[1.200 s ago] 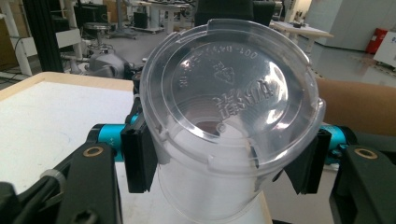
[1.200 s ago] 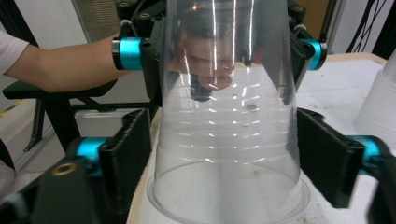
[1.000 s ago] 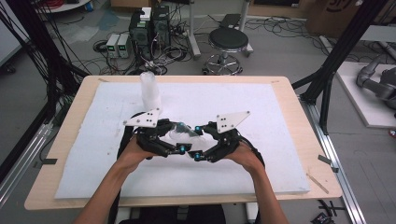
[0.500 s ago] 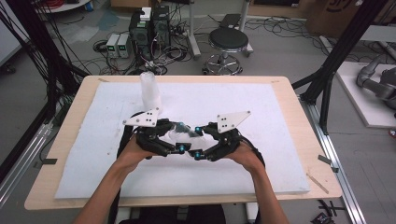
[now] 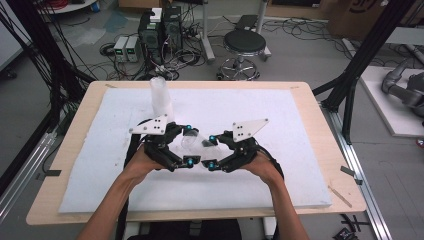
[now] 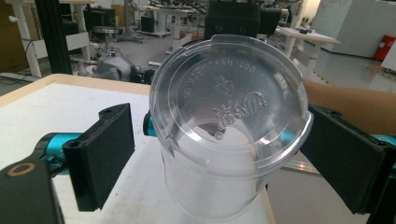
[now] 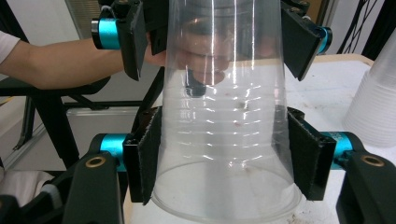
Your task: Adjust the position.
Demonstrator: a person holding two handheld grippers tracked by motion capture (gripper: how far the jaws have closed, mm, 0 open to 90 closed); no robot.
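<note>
A clear plastic cup [image 5: 195, 141] with a clear lid [image 6: 229, 102] is held on its side above the white pad, between two grippers that face each other. My right gripper [image 7: 225, 154] is shut on the cup [image 7: 224, 140], its black pads pressed on both walls. My left gripper [image 6: 224, 158] is at the lidded end. Its jaws have just been opening and now stand apart on either side of the lid, with a clear gap on the left. In the high view the left gripper [image 5: 189, 145] and right gripper [image 5: 211, 150] nearly meet at mid-table.
A stack of clear cups [image 5: 161, 97] stands upright behind the left gripper, also the stack [image 7: 373, 107] at the right edge. A white foam pad [image 5: 280, 115] covers the wooden table [image 5: 330, 150]. A stool [image 5: 244, 45] and computers stand on the floor beyond.
The left gripper's jaws have spread apart off the lidded end of the cup. Both hands have stayed in place, and the right gripper still holds the cup.
</note>
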